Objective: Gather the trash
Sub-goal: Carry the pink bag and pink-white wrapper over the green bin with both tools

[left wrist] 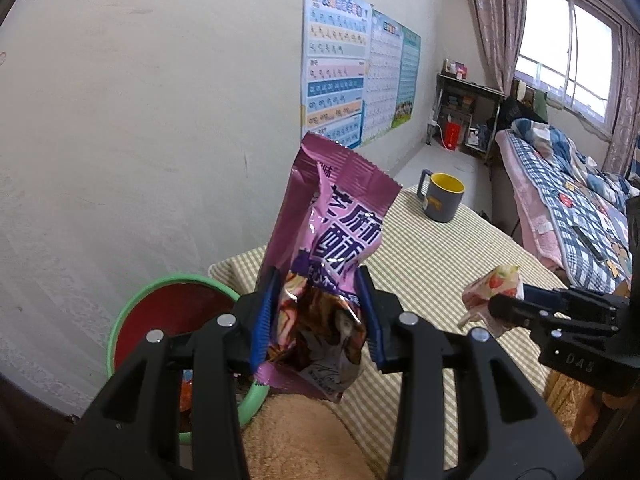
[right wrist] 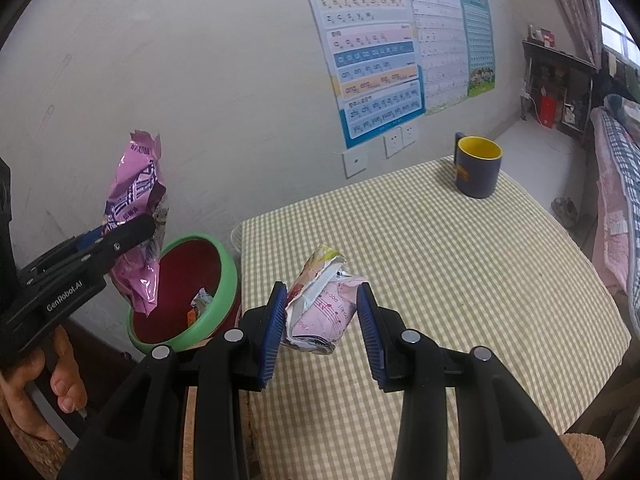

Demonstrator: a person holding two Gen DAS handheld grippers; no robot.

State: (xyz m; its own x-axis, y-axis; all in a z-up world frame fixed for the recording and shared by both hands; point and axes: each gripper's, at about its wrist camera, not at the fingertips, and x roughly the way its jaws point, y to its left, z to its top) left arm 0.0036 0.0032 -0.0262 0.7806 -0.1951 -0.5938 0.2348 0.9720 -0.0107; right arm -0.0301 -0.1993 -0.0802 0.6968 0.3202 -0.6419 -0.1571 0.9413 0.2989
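Fronting bedroom wall [right wrist: 180, 60], checked tablecloth [right wrist: 460, 280] (mug [right wrist: 478, 166])

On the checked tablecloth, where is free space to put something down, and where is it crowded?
The checked tablecloth is bare over most of its middle and right side, between the blue mug at the far edge and the right gripper with its crushed pink carton. The left end is crowded: the green-rimmed bin stands there, with the left gripper holding the purple snack wrapper above it.
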